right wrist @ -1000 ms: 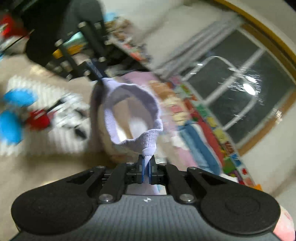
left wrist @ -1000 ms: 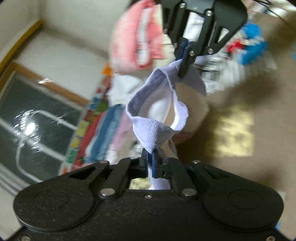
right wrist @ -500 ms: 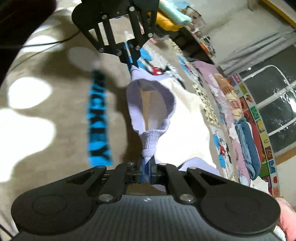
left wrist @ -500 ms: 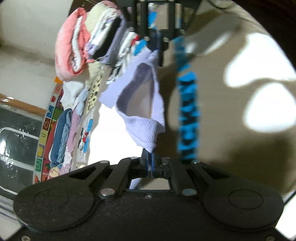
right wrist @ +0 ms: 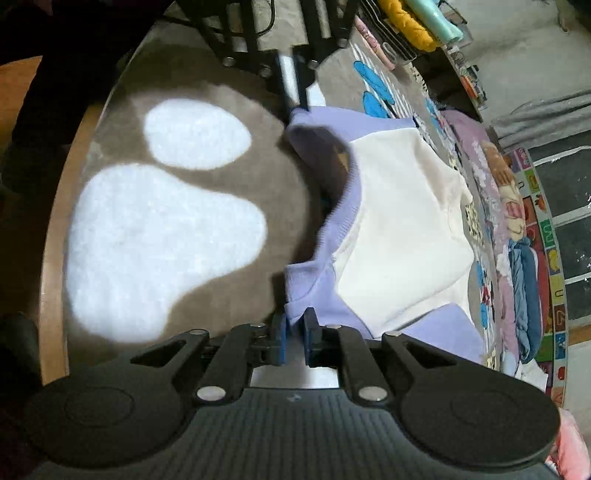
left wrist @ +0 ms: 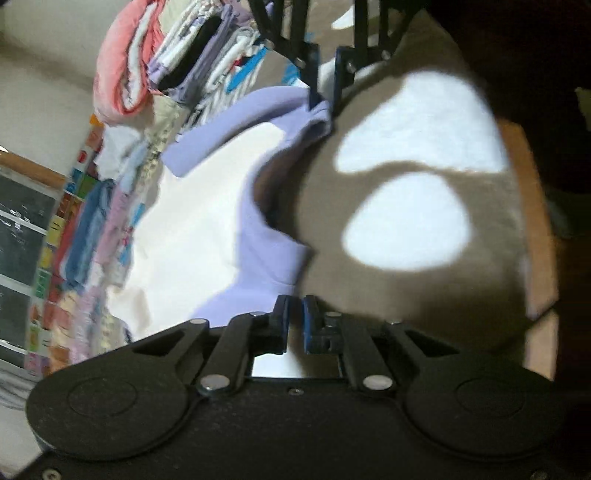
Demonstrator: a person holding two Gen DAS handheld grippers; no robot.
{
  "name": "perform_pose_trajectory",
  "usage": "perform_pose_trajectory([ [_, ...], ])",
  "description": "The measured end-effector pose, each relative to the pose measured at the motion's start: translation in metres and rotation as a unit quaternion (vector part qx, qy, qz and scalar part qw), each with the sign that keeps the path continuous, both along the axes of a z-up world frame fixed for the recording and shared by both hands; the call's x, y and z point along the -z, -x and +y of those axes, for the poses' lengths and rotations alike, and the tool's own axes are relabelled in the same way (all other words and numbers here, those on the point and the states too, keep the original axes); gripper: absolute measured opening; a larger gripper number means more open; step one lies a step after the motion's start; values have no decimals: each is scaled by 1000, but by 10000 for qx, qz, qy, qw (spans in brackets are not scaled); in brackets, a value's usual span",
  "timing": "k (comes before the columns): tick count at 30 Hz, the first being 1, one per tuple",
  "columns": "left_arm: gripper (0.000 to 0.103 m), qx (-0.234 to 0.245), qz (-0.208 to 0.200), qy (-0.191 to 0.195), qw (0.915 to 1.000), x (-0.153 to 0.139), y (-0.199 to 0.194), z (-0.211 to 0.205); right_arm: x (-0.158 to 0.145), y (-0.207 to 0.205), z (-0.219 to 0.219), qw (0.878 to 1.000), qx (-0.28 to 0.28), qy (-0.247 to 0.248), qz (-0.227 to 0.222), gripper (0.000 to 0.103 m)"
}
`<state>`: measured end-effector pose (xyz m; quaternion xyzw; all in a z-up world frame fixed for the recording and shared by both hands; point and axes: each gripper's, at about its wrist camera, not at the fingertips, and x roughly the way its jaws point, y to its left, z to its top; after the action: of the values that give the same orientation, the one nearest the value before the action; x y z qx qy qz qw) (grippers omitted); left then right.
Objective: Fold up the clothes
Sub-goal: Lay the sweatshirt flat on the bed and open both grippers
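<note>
A white shirt (left wrist: 207, 229) with lavender sleeves and collar lies spread on a brown rug (left wrist: 406, 295) with white paw spots. My left gripper (left wrist: 295, 314) is low over the rug, shut on one lavender shoulder. From the right wrist view it (right wrist: 295, 99) pinches the shirt's (right wrist: 399, 221) far corner. My right gripper (right wrist: 295, 328) is at the other shoulder. Its jaws are opening, and the lavender edge lies loose between them. It (left wrist: 327, 85) appears at the top of the left wrist view. The open neckline sags between the two grippers.
A stack of folded clothes (left wrist: 177, 62) stands beyond the shirt, beside a colourful play mat (left wrist: 59, 229) and a dark window. A folded blue garment (right wrist: 524, 288) lies on the mat. A rack with yellow fabric (right wrist: 406, 18) is at the back. Wooden floor (right wrist: 51, 258) borders the rug (right wrist: 280, 206).
Both grippers came down from mid-air with the shirt hanging between them, and it now lies on the rug. The right jaws have parted.
</note>
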<state>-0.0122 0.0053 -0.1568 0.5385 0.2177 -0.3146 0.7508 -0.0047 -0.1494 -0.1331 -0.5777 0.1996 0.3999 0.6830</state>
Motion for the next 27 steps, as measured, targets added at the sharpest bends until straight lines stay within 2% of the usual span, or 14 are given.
perform_pose_trajectory([
  [3,7,-235,227,318,9990,-10,3,7,-16,5,-3,9995,14,-96,306,23],
  [7,11,-862,433,1296,9869,-34,-9,15,-41,0,-11,9967,309,-401,638,23],
  [8,26,-1009,484,1528,9819,-38,-13,15,-47,-3,-13,9949,446,-581,686,23],
  [10,42,-1551,710,2152,9615,-45,-25,18,-62,-13,-16,9874,782,-1113,812,23],
  [11,42,-1841,834,2475,9476,-48,-31,19,-70,-19,-16,9807,987,-1424,901,23],
  [13,42,-2449,1114,3172,9094,-54,-44,25,-81,-32,-17,9655,1342,-1979,1034,23],
  [14,42,-2792,1308,3607,8802,-54,-49,33,-84,-39,-17,9539,1543,-2314,1130,23],
  [16,41,-3452,1718,4461,8077,-51,-59,50,-90,-54,-18,9254,1940,-2977,1319,23],
  [19,41,-4254,2297,5296,6970,-28,-64,68,-80,-72,-26,8639,2603,-3934,1764,23],
  [20,41,-4492,2474,5530,6566,-20,-65,74,-69,-73,-23,8608,2688,-3927,1805,23],
  [22,41,-4659,2738,5987,5912,-4,-63,79,-47,-76,-16,8542,2857,-3912,1886,23],
  [24,41,-4746,2720,6260,5559,3,-58,77,-26,-71,-8,8602,2911,-3738,1887,23],
  [25,41,-4758,2650,6284,5554,3,-57,74,-16,-65,-4,8687,2882,-3582,1844,24],
  [27,31,-4779,2465,6207,5706,0,-55,65,-5,-42,3,8872,2700,-3461,1421,27],
])
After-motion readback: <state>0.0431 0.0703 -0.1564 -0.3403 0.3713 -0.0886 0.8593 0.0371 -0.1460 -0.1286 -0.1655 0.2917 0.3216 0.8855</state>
